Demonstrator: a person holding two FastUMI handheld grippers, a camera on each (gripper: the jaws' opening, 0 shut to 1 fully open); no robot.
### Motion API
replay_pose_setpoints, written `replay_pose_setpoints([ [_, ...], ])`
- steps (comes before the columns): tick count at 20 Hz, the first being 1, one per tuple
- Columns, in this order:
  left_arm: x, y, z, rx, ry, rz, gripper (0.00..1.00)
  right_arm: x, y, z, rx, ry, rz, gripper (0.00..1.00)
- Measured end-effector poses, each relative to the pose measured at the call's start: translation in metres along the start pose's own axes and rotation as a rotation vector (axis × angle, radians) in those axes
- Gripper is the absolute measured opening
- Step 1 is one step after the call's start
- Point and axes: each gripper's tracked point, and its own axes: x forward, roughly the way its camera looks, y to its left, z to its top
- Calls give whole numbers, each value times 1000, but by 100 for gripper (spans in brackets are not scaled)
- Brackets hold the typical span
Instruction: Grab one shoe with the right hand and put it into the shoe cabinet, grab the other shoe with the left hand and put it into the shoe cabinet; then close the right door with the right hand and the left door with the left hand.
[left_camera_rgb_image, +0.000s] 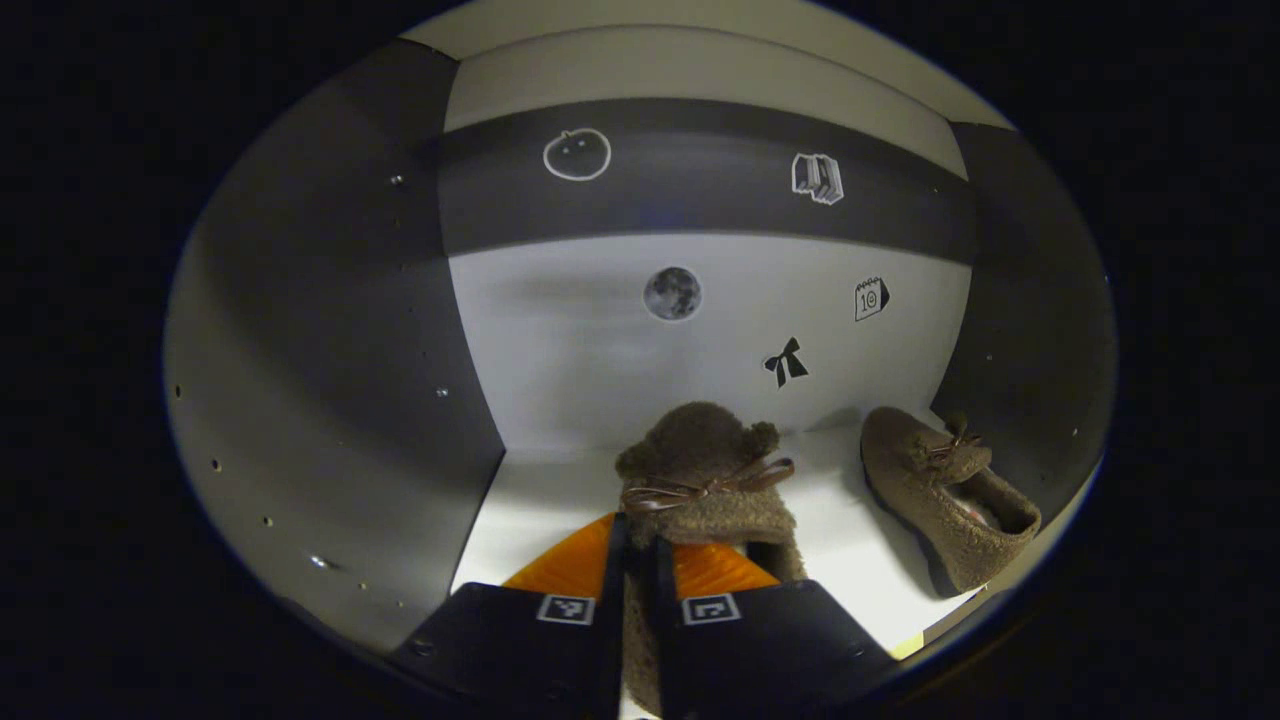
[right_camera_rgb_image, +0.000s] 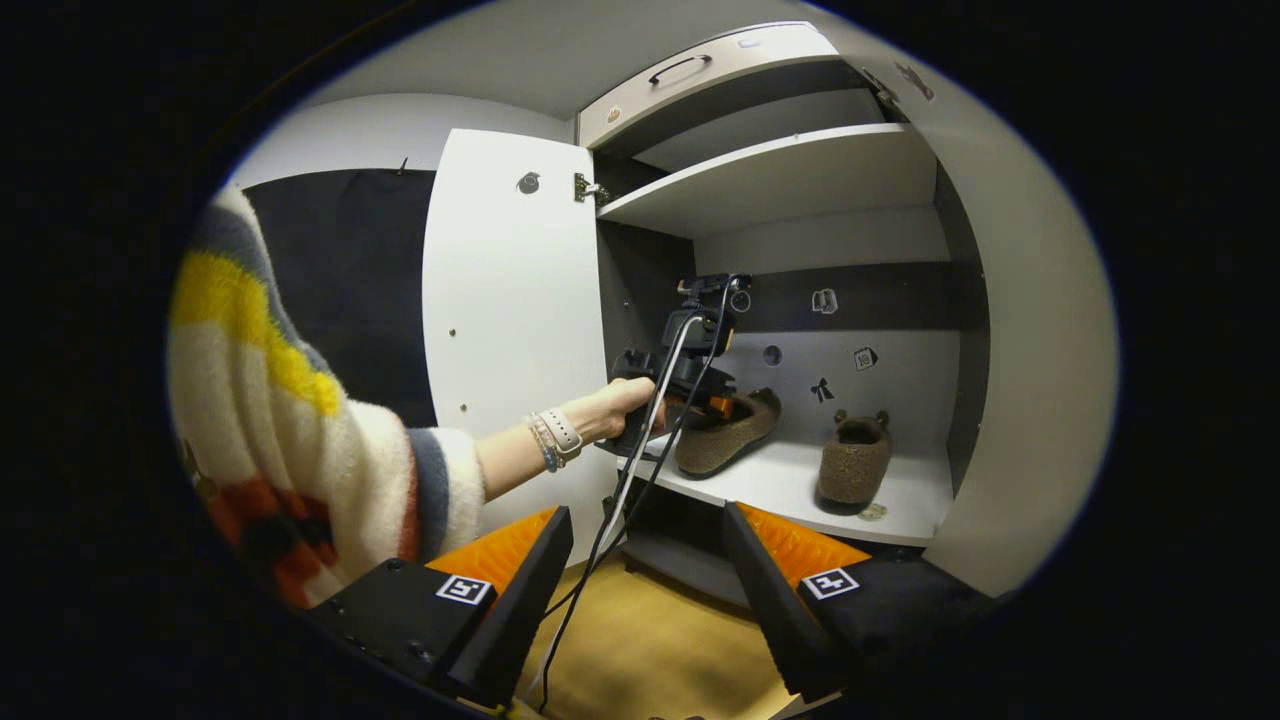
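Note:
Both shoes are brown and fuzzy with ribbon bows. My left gripper is inside the shoe cabinet, shut on the heel rim of one shoe, toe towards the back wall. The other shoe lies on the same white shelf to the right, apart from the first. In the right gripper view, a hand holds the left gripper at the held shoe, with the second shoe standing free. My right gripper hangs open outside the cabinet, nothing between its fingers.
The left door stands wide open, and the right door is open close on the right. An upper shelf and a drawer sit above. A striped sleeve crosses the left. Wooden floor lies below.

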Motion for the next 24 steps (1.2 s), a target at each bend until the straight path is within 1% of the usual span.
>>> replay_pose_setpoints([
  [1,-1,3,4,-2,-18,15,34,0,-2,1,-8,-4,-3,96],
  [2,-2,6,5,1,-27,21,31,0,-2,1,-15,-5,-3,96],
  [3,-5,7,4,6,-23,28,42,1,-2,1,-19,-6,-3,96],
  [5,-15,12,7,13,-46,39,69,2,2,3,-15,-12,6,96],
  [6,-21,14,11,17,-75,40,82,2,5,4,-17,-16,8,96],
  [7,-36,11,19,15,-119,23,95,2,5,5,-22,-18,7,96],
  [9,-67,0,32,16,-185,-26,94,3,8,4,-25,-13,1,96],
  [10,-85,-4,36,21,-214,-47,95,2,10,5,-23,-15,-2,96],
  [12,-123,-12,42,30,-274,-79,95,1,16,11,-21,-28,-8,96],
  [15,-195,-24,42,33,-369,-132,95,-8,22,26,-57,-70,-36,96],
  [17,-247,-35,33,26,-419,-202,95,-18,21,36,-87,-102,-77,97],
  [20,-318,-39,14,14,-470,-277,94,-38,20,52,-99,-141,-144,98],
  [22,-357,-32,-2,23,-488,-285,95,-59,22,61,-92,-170,-181,98],
  [24,-389,-23,-23,26,-481,-284,95,-81,23,65,-88,-184,-230,98],
])
